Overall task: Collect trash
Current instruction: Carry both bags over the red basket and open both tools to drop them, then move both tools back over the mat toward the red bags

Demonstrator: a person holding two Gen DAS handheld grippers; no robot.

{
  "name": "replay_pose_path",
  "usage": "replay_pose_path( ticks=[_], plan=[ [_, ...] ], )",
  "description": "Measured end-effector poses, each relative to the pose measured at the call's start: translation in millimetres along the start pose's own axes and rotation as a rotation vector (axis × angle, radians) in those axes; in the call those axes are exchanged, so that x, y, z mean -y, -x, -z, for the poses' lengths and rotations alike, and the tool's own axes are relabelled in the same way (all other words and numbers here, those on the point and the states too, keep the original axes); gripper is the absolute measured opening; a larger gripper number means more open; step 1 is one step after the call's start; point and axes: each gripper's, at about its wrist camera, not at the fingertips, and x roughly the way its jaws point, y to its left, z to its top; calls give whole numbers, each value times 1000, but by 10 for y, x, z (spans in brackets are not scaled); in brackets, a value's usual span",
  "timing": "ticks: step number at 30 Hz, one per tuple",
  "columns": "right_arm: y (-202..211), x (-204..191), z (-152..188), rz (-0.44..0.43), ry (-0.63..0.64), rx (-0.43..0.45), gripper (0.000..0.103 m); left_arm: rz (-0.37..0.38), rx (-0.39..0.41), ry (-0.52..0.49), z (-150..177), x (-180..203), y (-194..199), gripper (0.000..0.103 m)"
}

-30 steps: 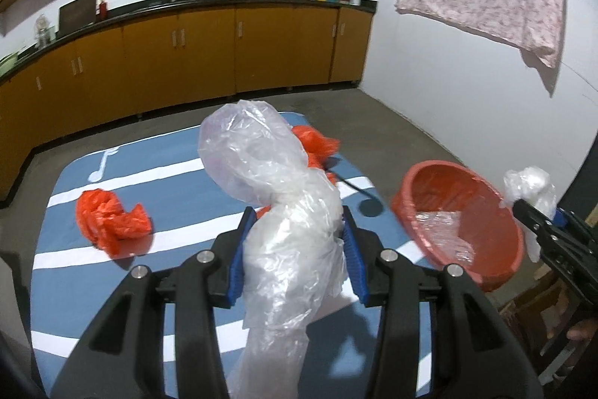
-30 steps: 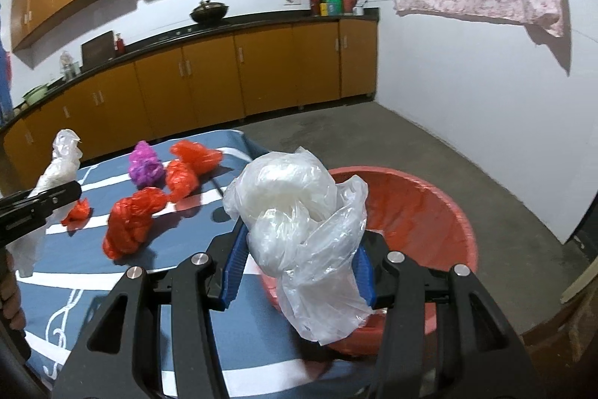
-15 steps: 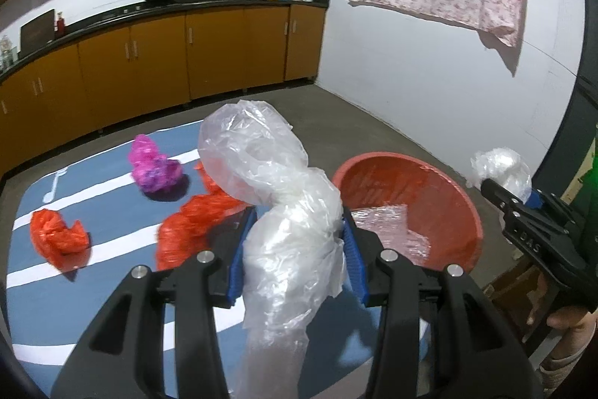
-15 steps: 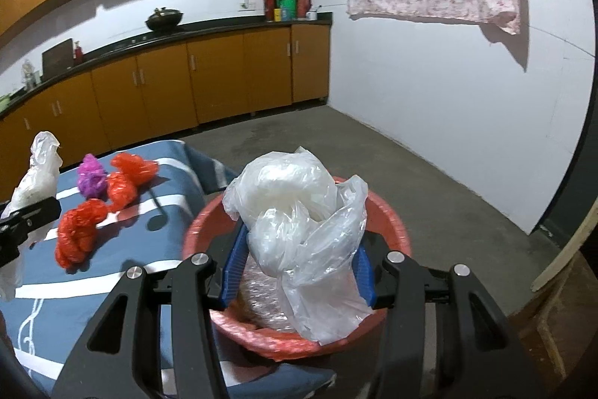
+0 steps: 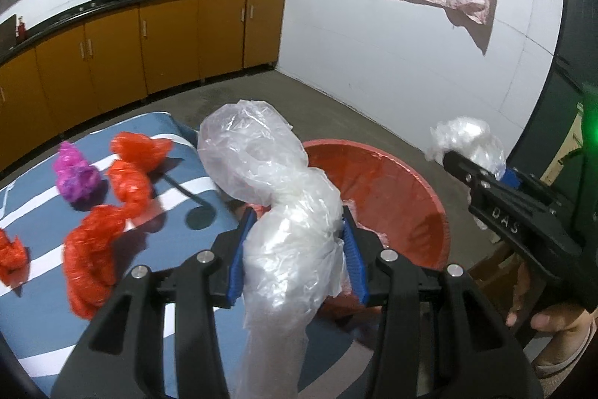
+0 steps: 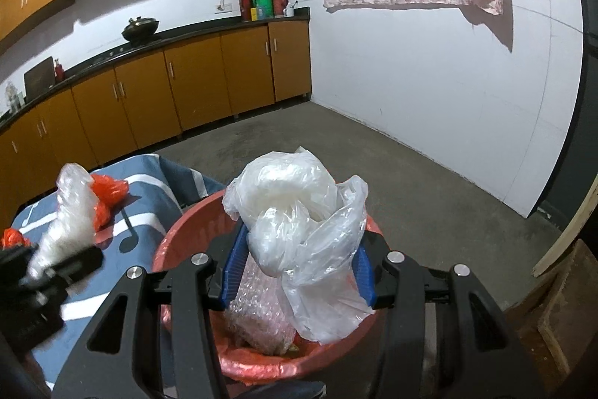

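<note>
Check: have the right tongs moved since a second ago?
Yes. The right tongs, gripping the white bag, went from beside the red basin to above it.

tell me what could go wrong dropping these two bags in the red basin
1. The long clear bag in the left tool sits over the basin's near rim, beside the blue cloth; released now, it may land outside.
2. The white bag in the right tool hangs loosely and could snag on the pads.
</note>
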Motion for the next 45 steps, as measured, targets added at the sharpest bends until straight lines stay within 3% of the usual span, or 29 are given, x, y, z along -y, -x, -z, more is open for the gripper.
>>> replay_pose_path(
  ticks=[11,17,23,26,32,36,45],
  plan=[
    [-264,194,-163,-48,-78,-20,50,38,-49,-46,-69,306,-487,48],
    [-293,319,-130,-70,-118,-30,69,36,-55,-21,-40,241,-558,68],
    [-215,300,-77,-39,-91,-5,89,5,-54,24,24,53,-487,76],
    [-129,276,-14,-18,-72,29,96,-34,-22,43,60,-57,-355,85],
    [-87,290,91,-28,-96,13,99,-123,38,95,149,-371,-22,94],
    [-59,209,165,-67,-101,-16,99,-210,91,116,290,-628,267,96],
    [14,-342,256,-142,22,-48,99,-414,69,190,786,-1375,768,97]
  ],
)
